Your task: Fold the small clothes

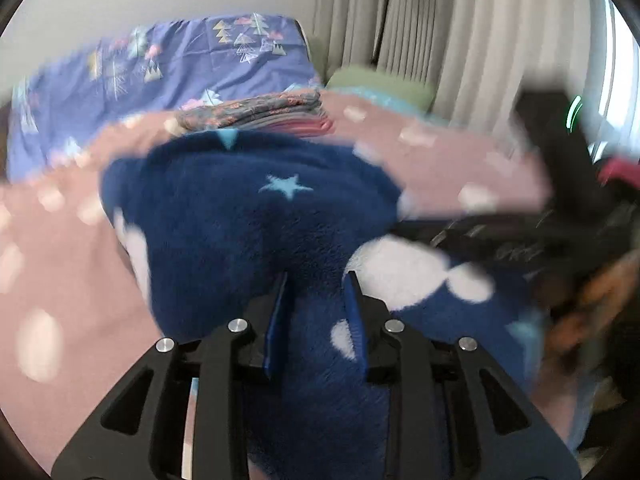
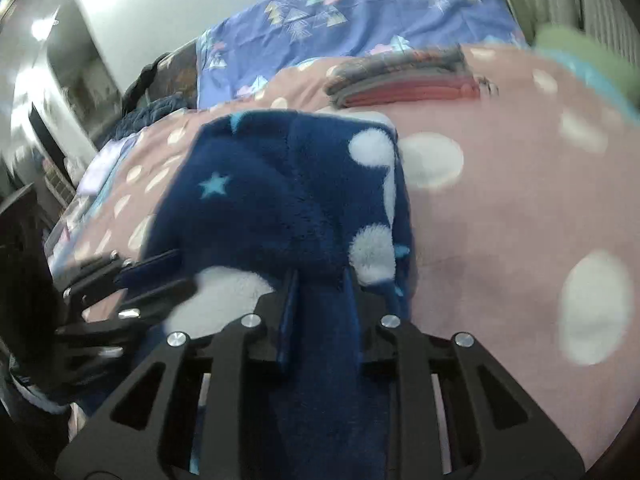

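Note:
A dark blue fleece garment (image 1: 240, 216) (image 2: 260, 200) with white dots and light blue stars lies bunched on the pink dotted bed cover (image 1: 60, 260) (image 2: 500, 220). My left gripper (image 1: 316, 280) has a thick fold of the fleece filling the gap between its blue pads, which press on it. My right gripper (image 2: 322, 276) is shut on another fold of the same garment, close beside the left one. The left gripper (image 2: 152, 276) shows blurred at the left of the right wrist view. The right gripper (image 1: 460, 236) is a dark blur at the right of the left wrist view.
A stack of folded clothes (image 1: 260, 114) (image 2: 404, 80) sits on the cover behind the garment. A purple sheet with tree prints (image 1: 160, 72) (image 2: 360, 12) lies further back, next to a green cushion (image 1: 380, 84) (image 2: 580, 48). Curtains (image 1: 460, 40) hang behind. Dark clutter (image 2: 160, 108) stands beyond the bed's left side.

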`<state>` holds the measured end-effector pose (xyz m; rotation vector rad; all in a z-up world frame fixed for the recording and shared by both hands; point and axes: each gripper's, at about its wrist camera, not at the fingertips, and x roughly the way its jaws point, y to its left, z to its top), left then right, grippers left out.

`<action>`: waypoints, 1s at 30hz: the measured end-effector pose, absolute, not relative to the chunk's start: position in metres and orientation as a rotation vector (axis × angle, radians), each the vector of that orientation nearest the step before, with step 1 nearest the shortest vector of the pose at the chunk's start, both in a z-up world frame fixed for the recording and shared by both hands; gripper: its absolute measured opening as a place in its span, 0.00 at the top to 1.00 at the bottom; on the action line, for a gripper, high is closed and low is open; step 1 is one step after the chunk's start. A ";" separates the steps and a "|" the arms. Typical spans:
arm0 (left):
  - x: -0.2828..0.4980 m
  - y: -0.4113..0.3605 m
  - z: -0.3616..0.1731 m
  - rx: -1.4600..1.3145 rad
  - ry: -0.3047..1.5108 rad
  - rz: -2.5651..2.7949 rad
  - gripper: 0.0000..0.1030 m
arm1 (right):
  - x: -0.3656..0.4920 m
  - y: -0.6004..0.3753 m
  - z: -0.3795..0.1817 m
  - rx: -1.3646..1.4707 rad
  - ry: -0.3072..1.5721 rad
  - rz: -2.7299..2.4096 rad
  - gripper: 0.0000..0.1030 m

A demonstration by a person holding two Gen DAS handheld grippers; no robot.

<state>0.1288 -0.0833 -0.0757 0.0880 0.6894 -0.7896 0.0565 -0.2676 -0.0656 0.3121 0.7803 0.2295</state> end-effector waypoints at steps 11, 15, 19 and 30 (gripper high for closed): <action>0.117 -0.090 -0.072 0.157 0.667 -0.740 0.72 | 0.016 -0.299 -0.047 0.544 0.757 0.243 0.21; 0.116 -0.090 -0.073 0.167 0.664 -0.743 0.72 | -0.031 -0.325 -0.050 0.686 0.775 0.232 0.19; 0.111 -0.088 -0.073 0.164 0.656 -0.737 0.72 | -0.057 -0.332 -0.083 0.873 0.915 0.247 0.19; 0.103 -0.090 -0.073 0.176 0.648 -0.706 0.72 | -0.044 -0.308 -0.108 1.079 1.006 0.211 0.03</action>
